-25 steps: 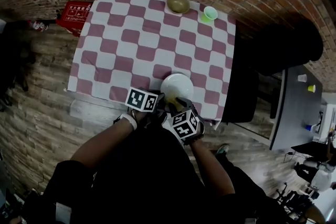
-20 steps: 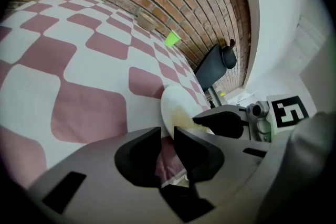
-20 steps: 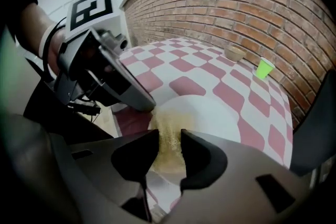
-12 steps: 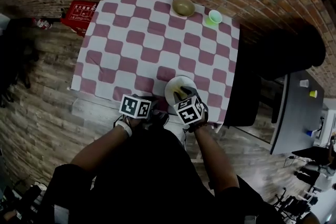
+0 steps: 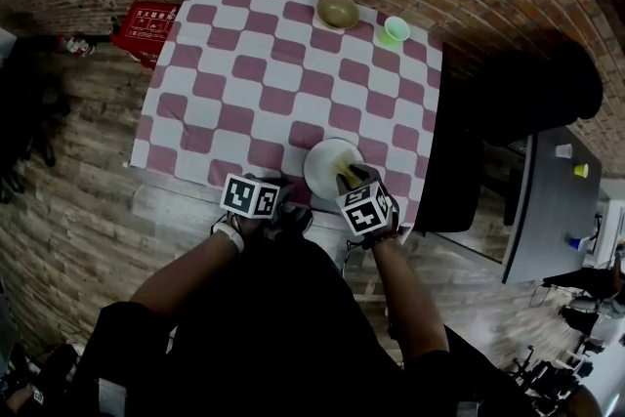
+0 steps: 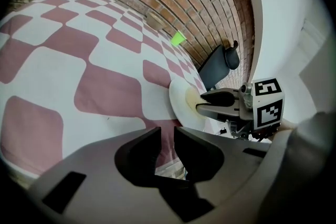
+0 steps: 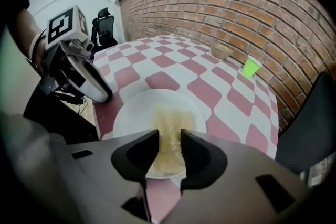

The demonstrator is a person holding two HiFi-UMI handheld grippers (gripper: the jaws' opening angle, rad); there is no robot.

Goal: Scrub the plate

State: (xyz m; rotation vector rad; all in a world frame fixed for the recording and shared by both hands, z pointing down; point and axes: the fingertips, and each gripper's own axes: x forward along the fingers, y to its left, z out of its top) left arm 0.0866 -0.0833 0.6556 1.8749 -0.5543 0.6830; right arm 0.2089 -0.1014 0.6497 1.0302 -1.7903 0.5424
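A white plate [image 5: 324, 159] lies on the checked tablecloth [image 5: 264, 83] close to the near edge. My right gripper [image 5: 345, 179] reaches over the plate's near right part, shut on a yellowish scrub sponge [image 7: 169, 124] that rests on the plate [image 7: 131, 113]. In the right gripper view the right gripper [image 7: 169, 140] has the sponge pinched between its jaws. My left gripper [image 5: 290, 194] sits at the table's edge just left of the plate, off it. In its own view the left gripper [image 6: 167, 136] has jaws nearly together with nothing between them, and the plate [image 6: 181, 105] lies to its right.
At the table's far side stand a tan bowl [image 5: 337, 11] and a green cup [image 5: 395, 28]. A black chair [image 5: 508, 93] is at the table's right. A red box [image 5: 143, 24] lies on the floor at far left. A grey table [image 5: 552, 200] is further right.
The right gripper has moved with the sponge from the table's edge onto the plate and then slid a little right. The left gripper has drawn away leftward from the plate.
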